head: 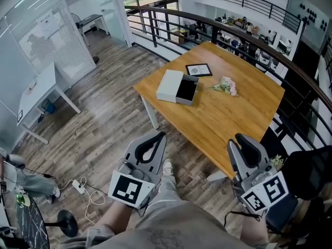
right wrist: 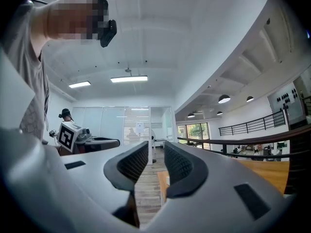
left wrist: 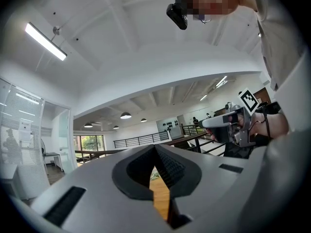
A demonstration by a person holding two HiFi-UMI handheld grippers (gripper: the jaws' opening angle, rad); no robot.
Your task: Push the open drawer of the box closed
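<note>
In the head view a white box [head: 169,85] lies on the wooden table [head: 228,118], far ahead of both grippers. Its drawer [head: 187,90], black inside, stands pulled out toward the right. My left gripper [head: 161,135] is held low over the floor, short of the table's near corner; its tips meet and nothing is between them. The same left gripper [left wrist: 155,147] shows its tips touching in its own view. My right gripper [head: 239,138] hovers by the table's near edge. In the right gripper view, the right gripper [right wrist: 155,147] has a narrow empty gap between its jaws.
A black-framed tablet [head: 198,70] and a small bunch of flowers [head: 225,85] lie on the table beyond the box. A dark railing [head: 244,35] curves behind the table. A white desk [head: 39,93] stands at the left, and cables [head: 85,191] lie on the floor.
</note>
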